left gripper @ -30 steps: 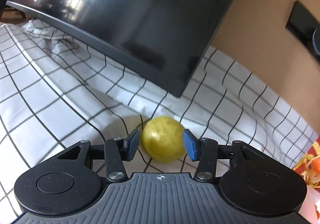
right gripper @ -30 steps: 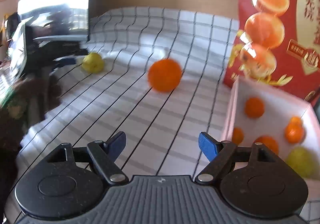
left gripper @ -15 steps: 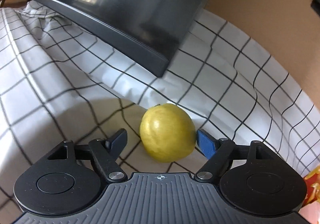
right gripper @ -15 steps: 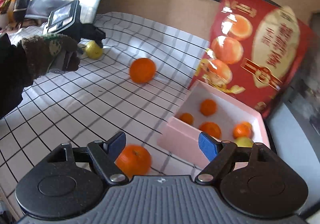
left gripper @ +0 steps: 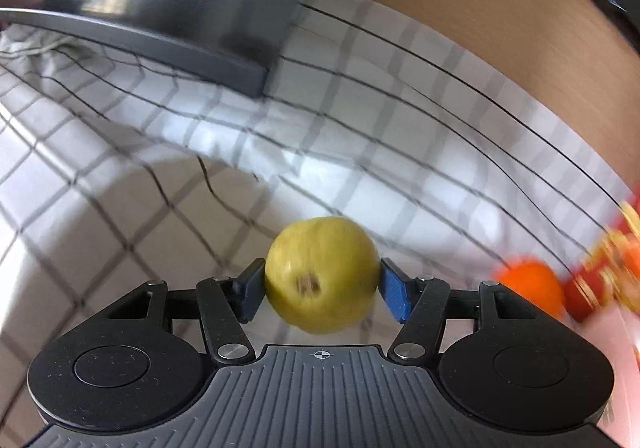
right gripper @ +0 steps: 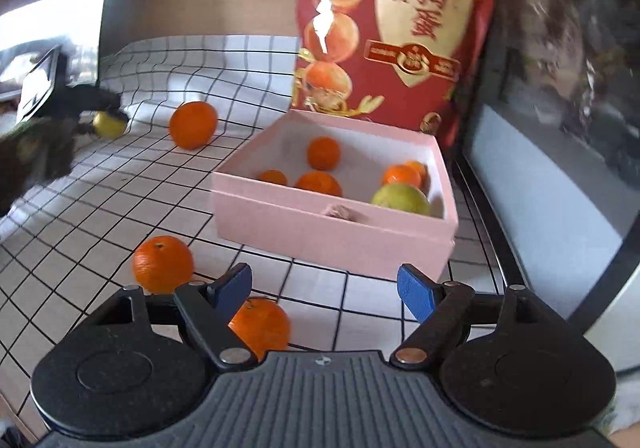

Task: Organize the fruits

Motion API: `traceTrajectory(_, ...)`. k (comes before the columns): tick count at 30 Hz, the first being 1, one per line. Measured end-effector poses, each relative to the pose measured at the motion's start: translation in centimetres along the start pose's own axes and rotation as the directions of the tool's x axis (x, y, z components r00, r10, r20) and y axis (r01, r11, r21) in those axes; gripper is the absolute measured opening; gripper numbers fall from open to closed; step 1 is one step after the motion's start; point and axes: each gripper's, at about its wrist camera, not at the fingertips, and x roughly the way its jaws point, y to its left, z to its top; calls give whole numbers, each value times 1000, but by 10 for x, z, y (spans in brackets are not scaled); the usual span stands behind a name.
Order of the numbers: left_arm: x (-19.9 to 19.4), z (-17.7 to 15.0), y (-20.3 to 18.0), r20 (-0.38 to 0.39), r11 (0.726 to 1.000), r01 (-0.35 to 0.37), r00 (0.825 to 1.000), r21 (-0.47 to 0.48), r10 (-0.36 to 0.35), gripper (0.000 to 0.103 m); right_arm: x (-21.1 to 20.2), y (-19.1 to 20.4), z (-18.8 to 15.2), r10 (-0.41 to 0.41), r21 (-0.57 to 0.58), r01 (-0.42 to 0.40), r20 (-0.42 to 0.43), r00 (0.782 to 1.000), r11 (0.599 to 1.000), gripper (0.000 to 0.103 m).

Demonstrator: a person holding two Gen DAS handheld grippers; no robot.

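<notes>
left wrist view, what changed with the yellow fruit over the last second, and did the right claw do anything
The left claw closed on the yellow-green fruit and lifted it off the checked cloth, swinging right so an orange comes into view. The right claw stayed open and empty but drew back, now over two loose oranges in front of the pink box, whose fruit look unmoved.

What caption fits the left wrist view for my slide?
Left gripper jaws shut on a yellow fruit above the checked cloth, an orange at right.
</notes>
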Motion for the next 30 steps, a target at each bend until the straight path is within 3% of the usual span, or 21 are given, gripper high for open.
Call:
traceTrajectory(2,-18,-17,-5,-23,997,77,997,12,-77,65,3,-4,-2,-1,16,1,-1,1000,1000,80)
traceTrajectory(5,-51,-47,-18,-49,978,206,978,30,-205,65,6,-4,-2,11,26,-11,-8,1000,1000,80)
traceTrajectory(9,-96,-86,-39,-95,926,369,928,79,-361,65,8,6,0,62,13,-62,-15,998,998,80)
traceTrajectory(14,-133,-131,-52,-158,868,479,874,130,-459,66,7,34,2,135,-46,-136,-26,990,990,80)
traceTrajectory(18,-140,-150,-53,-167,871,463,884,167,-437,66,17,54,5,193,-69,-197,-61,979,978,81)
traceTrajectory(30,-139,-159,-52,-163,877,450,890,167,-426,66,27,72,-8,106,-186,-114,-55,993,976,84)
